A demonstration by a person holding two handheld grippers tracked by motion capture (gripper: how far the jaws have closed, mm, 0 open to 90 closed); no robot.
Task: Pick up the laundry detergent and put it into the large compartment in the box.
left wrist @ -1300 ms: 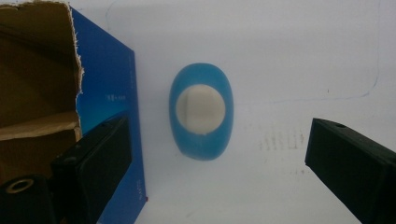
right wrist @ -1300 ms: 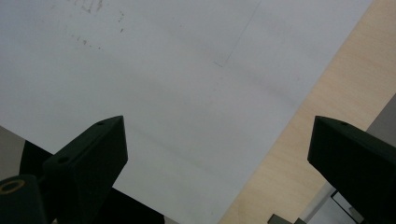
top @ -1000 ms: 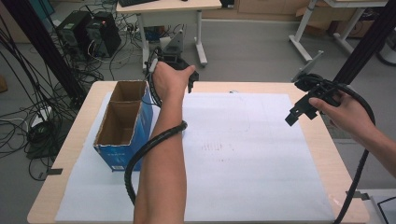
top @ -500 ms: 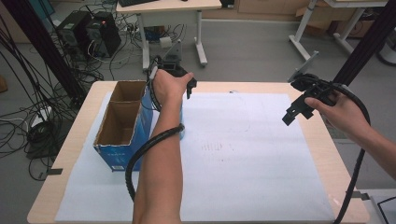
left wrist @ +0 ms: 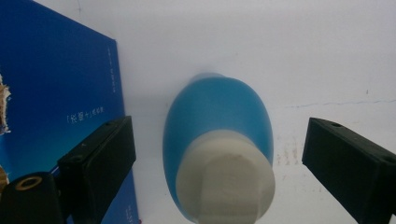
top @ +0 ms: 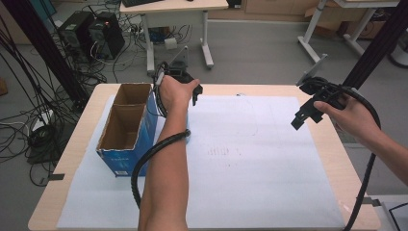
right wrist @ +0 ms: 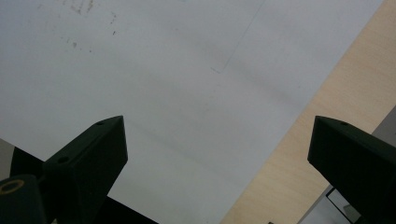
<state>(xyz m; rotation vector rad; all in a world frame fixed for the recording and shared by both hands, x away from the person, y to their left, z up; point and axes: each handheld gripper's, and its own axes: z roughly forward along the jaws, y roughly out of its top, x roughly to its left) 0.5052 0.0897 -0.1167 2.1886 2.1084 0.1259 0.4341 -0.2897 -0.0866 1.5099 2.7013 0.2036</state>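
Note:
A blue bottle (left wrist: pixel 217 116) with a white cap (left wrist: pixel 224 182) sits on the white paper beside a blue cardboard box (left wrist: pixel 60 93). In the left gripper view its cap end faces the camera. My left gripper (left wrist: pixel 222 135) is open, with one jaw on each side of the bottle and neither touching it. From above, the left gripper (top: pixel 190 91) is at the table's far edge, next to the open-topped box (top: pixel 118 161). My right gripper (top: pixel 304 115) hangs open above the table's right side, and nothing is between its jaws (right wrist: pixel 217 135).
A white paper sheet (top: pixel 269 168) covers most of the wooden table (top: pixel 332 144). Cables trail from both grippers across the near side. Beyond the table are desks, computer towers and floor cables.
The left hand has sunk slightly toward the table beside the box. The right gripper has drifted a little to the left.

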